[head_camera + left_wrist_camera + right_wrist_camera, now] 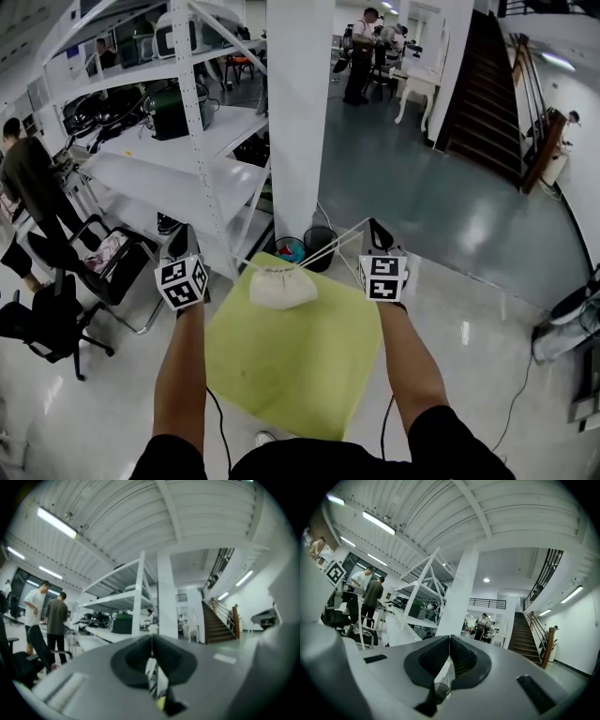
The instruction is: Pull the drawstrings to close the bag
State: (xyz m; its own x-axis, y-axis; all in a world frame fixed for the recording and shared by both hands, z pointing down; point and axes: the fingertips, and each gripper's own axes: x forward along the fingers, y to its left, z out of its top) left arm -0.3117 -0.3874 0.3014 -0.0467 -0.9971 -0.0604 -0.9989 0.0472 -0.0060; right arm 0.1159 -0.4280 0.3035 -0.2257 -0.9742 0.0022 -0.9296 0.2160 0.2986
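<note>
Pull step in hand, judged near its end: left gripper [183,246] and right gripper [378,234], fingers closed on the thin white drawstrings [328,240], hold them taut either side of the small white cloth bag [281,288], which lies with its mouth puckered at the far edge of the yellow-green square table [291,375]; next move calls for an even outward pull until the mouth is fully cinched.

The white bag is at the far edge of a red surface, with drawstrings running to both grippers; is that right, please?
Not quite: in the head view the surface by the white bag is yellow-green, not red; the rest stands.
</note>
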